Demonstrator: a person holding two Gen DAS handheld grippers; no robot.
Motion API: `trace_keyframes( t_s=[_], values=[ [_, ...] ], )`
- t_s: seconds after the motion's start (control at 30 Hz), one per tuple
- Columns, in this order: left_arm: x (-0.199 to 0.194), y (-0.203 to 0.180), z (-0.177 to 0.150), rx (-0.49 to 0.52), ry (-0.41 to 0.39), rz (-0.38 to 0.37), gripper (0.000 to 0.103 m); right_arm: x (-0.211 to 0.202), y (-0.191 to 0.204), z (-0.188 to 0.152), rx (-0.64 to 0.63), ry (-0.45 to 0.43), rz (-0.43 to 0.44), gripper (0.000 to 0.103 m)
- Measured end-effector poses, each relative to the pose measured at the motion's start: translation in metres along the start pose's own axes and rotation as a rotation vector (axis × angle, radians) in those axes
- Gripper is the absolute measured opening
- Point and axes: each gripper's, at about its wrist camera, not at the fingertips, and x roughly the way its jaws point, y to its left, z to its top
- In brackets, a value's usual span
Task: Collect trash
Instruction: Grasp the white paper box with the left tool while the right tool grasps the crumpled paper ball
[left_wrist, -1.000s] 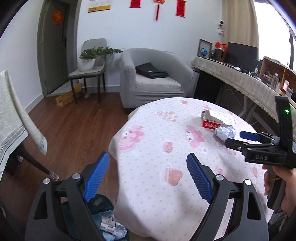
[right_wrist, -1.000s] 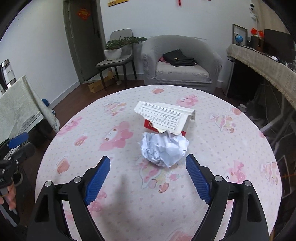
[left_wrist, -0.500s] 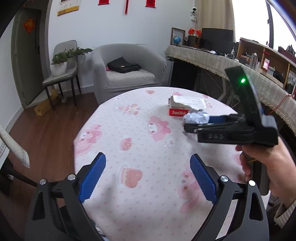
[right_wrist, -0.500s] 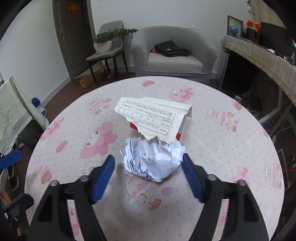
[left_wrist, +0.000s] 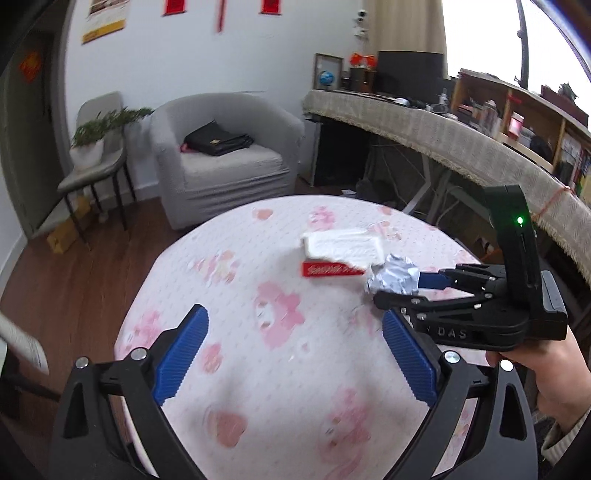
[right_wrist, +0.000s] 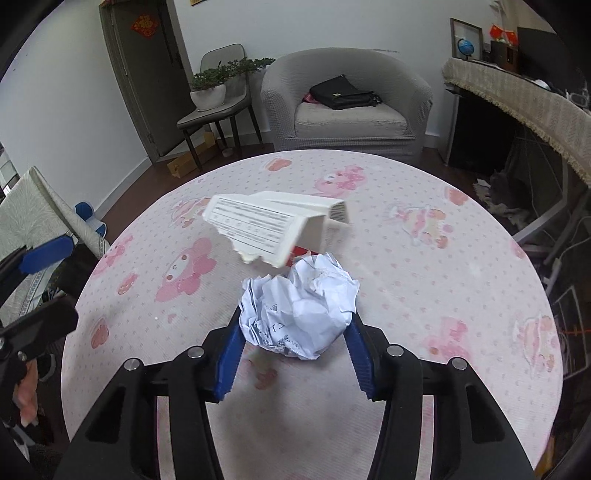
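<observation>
A crumpled white paper ball (right_wrist: 301, 308) lies on the round table with the pink cartoon cloth (right_wrist: 424, 266). My right gripper (right_wrist: 293, 350) is shut on the ball, blue pads pressed on both its sides. The ball (left_wrist: 393, 275) and right gripper (left_wrist: 402, 286) also show in the left wrist view. Just behind the ball is a torn white carton on a red box (right_wrist: 280, 225), also in the left wrist view (left_wrist: 341, 249). My left gripper (left_wrist: 291, 349) is open and empty over the near left part of the table.
A grey armchair (right_wrist: 347, 107) with a black bag stands behind the table. A chair with a potted plant (right_wrist: 212, 92) is at the back left. A long cloth-covered desk (left_wrist: 443, 136) runs along the right. A cloth-draped chair (right_wrist: 33, 221) stands at the left.
My right gripper moved forward around the paper ball and closed on it. My left gripper swung right, from the table's left edge and the bin below, to over the table.
</observation>
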Motion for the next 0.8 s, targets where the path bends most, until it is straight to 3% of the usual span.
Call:
trace_keyframes(
  t_s=[0.3,0.8],
  values=[
    [0.048,-0.024,0.029,0.031,0.055,-0.043,0.097,-0.025,-0.040,-0.005,0.084,-0.044,0.037,0.053],
    [0.112,-0.037,0.054,0.020,0.126,-0.055,0.097,-0.032,-0.062,-0.009,0.123,-0.050,0.055,0.053]
  ],
)
